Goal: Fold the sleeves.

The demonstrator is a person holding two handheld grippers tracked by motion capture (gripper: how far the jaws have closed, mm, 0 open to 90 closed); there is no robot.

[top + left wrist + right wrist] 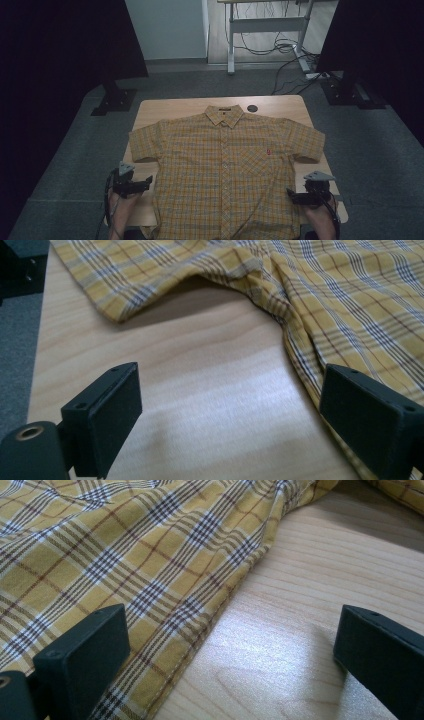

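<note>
Hand-held gripper on your left gapes unladen, probably nearer the shirt, whose side hem runs lengthwise just inward.

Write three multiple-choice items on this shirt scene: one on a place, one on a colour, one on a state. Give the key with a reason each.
1. Where does the left gripper sit?
A. beside the plaid shirt's side edge, below a sleeve
B. on the collar
C. off the wooden table

2. What is the shirt's main colour?
A. blue
B. yellow
C. white

3. How do the right gripper's jaws stand?
A. shut on the shirt
B. shut on nothing
C. open

Key: A, the high view shows it by the shirt's side under the sleeve; B, yellow plaid with dark lines; C, the right gripper view shows both jaws wide apart, the shirt's edge lying between them unpinched.
</note>
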